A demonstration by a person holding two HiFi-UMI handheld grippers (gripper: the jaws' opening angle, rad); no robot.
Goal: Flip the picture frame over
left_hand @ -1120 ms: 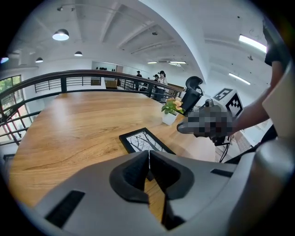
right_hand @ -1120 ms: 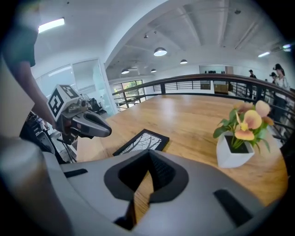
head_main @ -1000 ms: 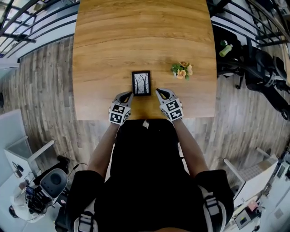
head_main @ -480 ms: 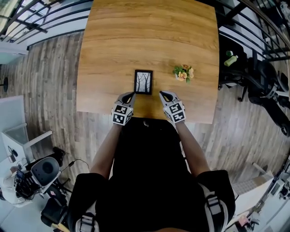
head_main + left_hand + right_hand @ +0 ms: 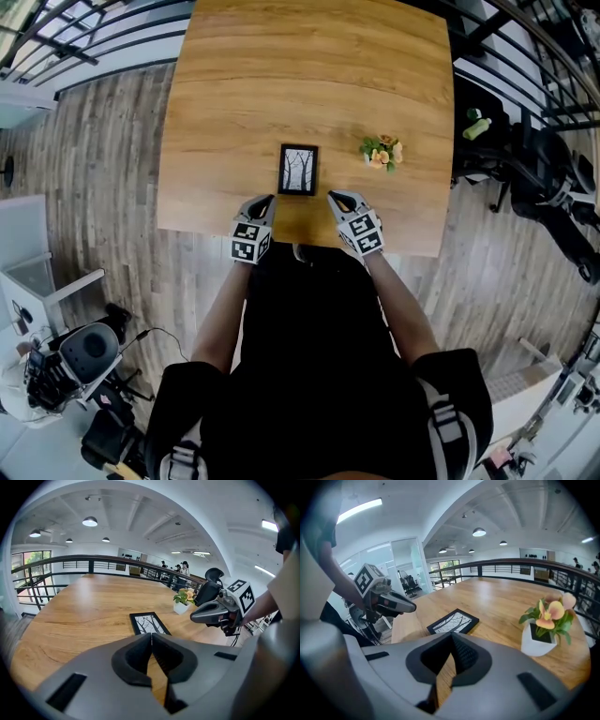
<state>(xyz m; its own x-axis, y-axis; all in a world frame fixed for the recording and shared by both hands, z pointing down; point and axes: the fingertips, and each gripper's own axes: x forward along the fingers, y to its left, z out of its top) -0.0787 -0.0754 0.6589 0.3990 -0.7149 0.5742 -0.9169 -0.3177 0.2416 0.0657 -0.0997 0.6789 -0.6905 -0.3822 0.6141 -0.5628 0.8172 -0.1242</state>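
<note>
I am facing a light wooden tabletop [image 5: 309,75], which is standing on a grey plank floor [image 5: 103,159]. A black picture frame [image 5: 298,170] is lying flat on it, picture side up and showing bare branches, near the edge closest to me. A small white pot of flowers [image 5: 381,152] is standing upright to the frame's right, near it but not touching it.

A flower pot [image 5: 380,151] is seen on the wooden table [image 5: 309,75], ahead and right of the right gripper [image 5: 336,197].
</note>
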